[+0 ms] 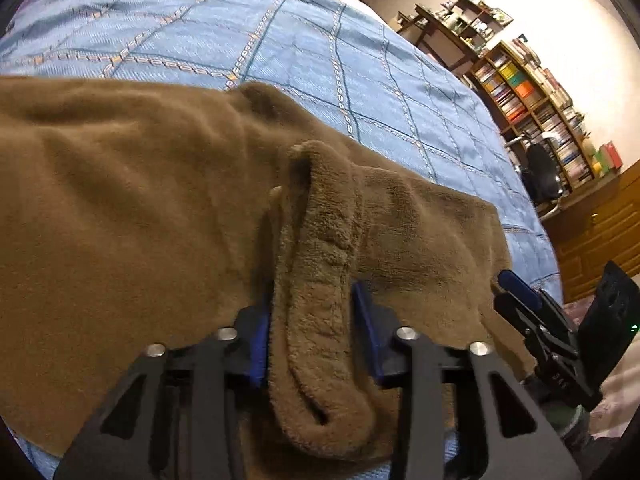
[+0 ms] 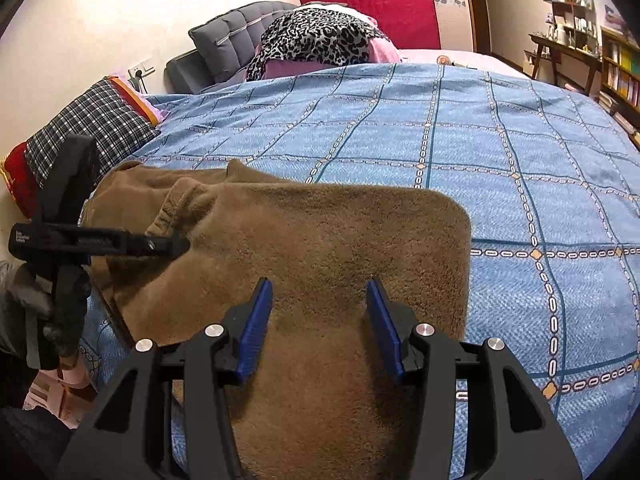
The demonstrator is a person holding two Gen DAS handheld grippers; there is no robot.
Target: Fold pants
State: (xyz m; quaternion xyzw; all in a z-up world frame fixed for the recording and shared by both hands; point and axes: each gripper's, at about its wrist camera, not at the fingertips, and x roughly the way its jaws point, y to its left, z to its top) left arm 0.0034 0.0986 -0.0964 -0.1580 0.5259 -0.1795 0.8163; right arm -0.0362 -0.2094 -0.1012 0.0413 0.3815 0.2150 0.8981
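Observation:
Brown fleece pants [image 1: 140, 184] lie on a blue patterned bedspread [image 1: 280, 40]. In the left wrist view a thick fold of the pants, the waistband edge [image 1: 320, 280], sits between my left gripper's [image 1: 316, 320] blue pads; the jaws stand apart around it, not pressed tight. In the right wrist view the pants [image 2: 320, 248] lie flat with a rounded far corner, and my right gripper [image 2: 320, 320] is open just above them, fingers apart, holding nothing. The left gripper shows at the left of that view [image 2: 100, 242], at the bunched end. The right gripper shows at the right of the left wrist view [image 1: 520, 292].
The bedspread [image 2: 480, 160] stretches far and right. At the head of the bed are a checked pillow [image 2: 92, 120], grey cushions [image 2: 232, 36] and a leopard-print cloth [image 2: 316, 36]. Bookshelves [image 1: 532, 100] and an office chair [image 1: 544, 172] stand along the wall beyond the bed.

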